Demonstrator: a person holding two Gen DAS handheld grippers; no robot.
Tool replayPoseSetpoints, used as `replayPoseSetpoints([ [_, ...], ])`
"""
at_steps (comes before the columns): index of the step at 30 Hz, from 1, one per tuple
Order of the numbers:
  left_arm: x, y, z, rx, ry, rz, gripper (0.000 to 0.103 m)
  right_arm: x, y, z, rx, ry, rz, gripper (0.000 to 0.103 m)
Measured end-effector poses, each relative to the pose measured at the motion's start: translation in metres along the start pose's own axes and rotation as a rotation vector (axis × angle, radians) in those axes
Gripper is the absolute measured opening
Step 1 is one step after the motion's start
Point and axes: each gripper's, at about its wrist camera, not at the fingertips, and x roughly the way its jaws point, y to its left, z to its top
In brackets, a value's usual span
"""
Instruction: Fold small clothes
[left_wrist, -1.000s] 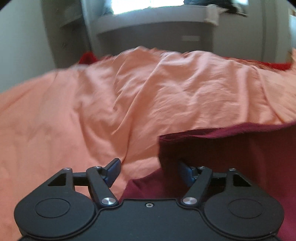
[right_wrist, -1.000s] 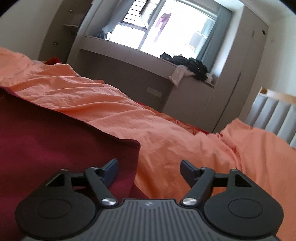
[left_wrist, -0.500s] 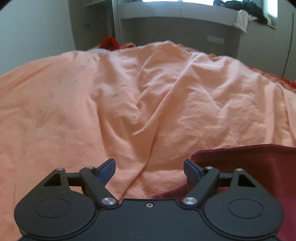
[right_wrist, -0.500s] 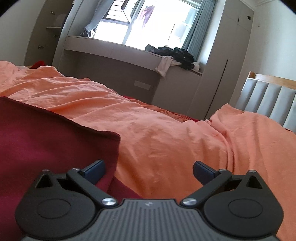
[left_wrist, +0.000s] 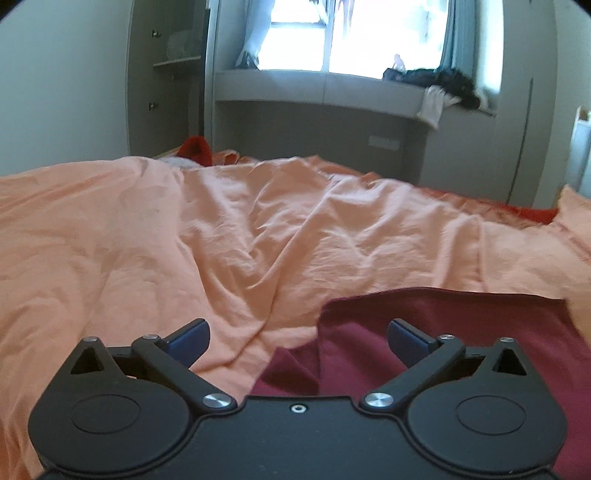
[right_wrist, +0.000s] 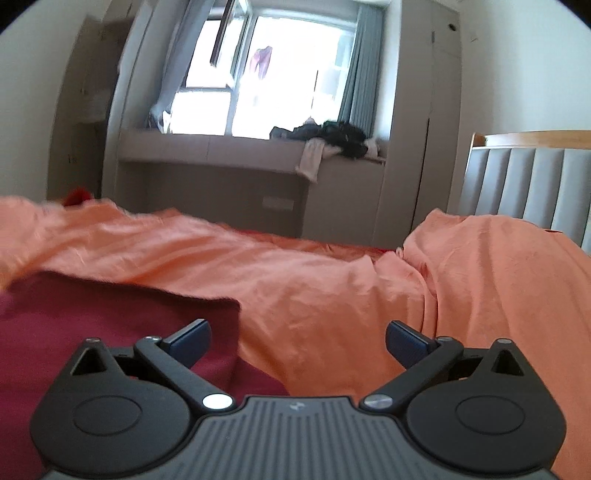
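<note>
A dark red garment (left_wrist: 443, 325) lies flat on the orange bedsheet (left_wrist: 184, 240), folded with a straight far edge. In the left wrist view it fills the lower right, and my left gripper (left_wrist: 297, 341) hovers over its left corner, jaws still opening wide, nothing between the blue pads. The right wrist view shows the same garment (right_wrist: 92, 321) at lower left. My right gripper (right_wrist: 297, 341) stands open above its right corner, pads clear of the cloth.
The rumpled orange sheet (right_wrist: 369, 295) covers the whole bed. A grey padded headboard (right_wrist: 528, 184) rises at the right. Beyond the bed stand a window bench with dark clothes (right_wrist: 332, 136), a wardrobe and shelves. A bright red item (left_wrist: 195, 147) lies at the bed's far edge.
Both grippers opened wider and pulled up and back from the red garment. The left one let go of the garment's corner and its view tilted up toward the window.
</note>
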Motion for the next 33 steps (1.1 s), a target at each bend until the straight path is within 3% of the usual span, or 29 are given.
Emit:
replayPoseSetpoints([
  [6,-0.045,0.005,-0.034,-0.034,-0.05,-0.058,0.102,-0.056,0.013,-0.009,0.053,-0.124,0.033,0.103],
  [12,-0.07,0.011,-0.08,-0.059,-0.134,-0.1,0.102,-0.096,0.041,-0.024,0.056,-0.2,0.123,0.103],
  [21,-0.078,0.027,-0.133,-0.135,-0.279,-0.146,0.102,-0.097,0.098,-0.033,-0.038,-0.205,0.209,0.103],
  [24,-0.077,0.035,-0.139,-0.2,-0.254,-0.184,0.102,-0.092,0.11,-0.035,-0.044,-0.209,0.216,0.103],
  [33,-0.069,0.038,-0.146,-0.261,-0.165,-0.306,0.102,-0.079,0.143,-0.053,-0.124,-0.178,0.24,0.103],
])
